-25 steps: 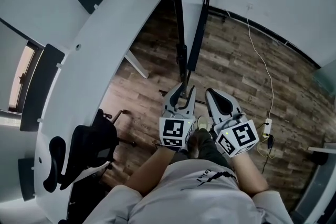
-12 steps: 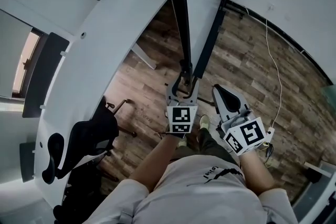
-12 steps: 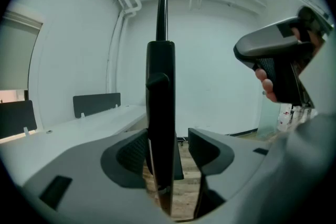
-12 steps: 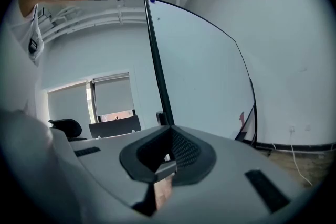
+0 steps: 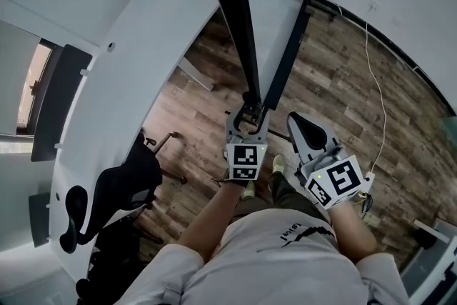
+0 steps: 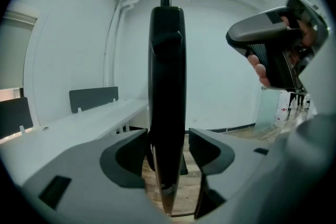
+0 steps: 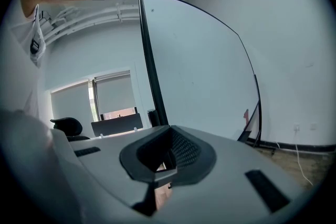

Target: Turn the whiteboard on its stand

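The whiteboard (image 5: 230,18) stands on the wooden floor (image 5: 335,82), edge-on, near the wall side. It looks big, stiff and fairly heavy, best taken by its black frame edge. The left tongs (image 5: 247,113) are opening around that edge. The right tongs (image 5: 295,123) are pressed together, empty.

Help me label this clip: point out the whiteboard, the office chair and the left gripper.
whiteboard (image 7: 199,71), right gripper view, on its white writing face.
office chair (image 5: 120,186), head view, on its broad black part.
left gripper (image 5: 248,113), head view, between its opening jaws, which straddle the board's frame.
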### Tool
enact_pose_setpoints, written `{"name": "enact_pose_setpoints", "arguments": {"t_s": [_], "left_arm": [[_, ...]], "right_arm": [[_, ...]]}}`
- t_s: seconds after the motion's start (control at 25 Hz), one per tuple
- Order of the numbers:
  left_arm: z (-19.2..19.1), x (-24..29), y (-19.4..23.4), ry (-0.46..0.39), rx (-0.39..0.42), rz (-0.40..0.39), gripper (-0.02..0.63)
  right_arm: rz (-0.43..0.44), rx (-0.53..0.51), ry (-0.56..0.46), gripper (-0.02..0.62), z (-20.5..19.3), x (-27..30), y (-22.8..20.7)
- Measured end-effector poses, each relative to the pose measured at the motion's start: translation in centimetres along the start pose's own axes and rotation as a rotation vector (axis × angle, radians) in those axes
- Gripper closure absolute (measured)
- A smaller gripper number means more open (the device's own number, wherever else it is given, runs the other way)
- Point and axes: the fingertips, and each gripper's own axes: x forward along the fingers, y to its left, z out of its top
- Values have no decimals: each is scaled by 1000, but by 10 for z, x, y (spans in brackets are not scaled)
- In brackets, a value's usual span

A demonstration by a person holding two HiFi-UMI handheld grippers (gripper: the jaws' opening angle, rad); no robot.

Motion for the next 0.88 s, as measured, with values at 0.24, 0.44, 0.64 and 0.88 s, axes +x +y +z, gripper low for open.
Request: {"name": "enact_pose_setpoints", "arguments": {"t_s": [0.24,0.44,0.64,0.88], "left_arm": [[-26,21,-1,93,15,-37,368],[-53,32,4,161,-11,-50,400],[-50,31,4,132,0,-64,407],[-50,27,2,121,-5,-89,407]], "right_arm": [[-12,-1,5,581,-3,0,-2],[-42,1,14,581,-8,-6,-3],[-80,-3,18,581,-10,-18,-2],[-114,-8,15,581,-11,-31,4]]}}
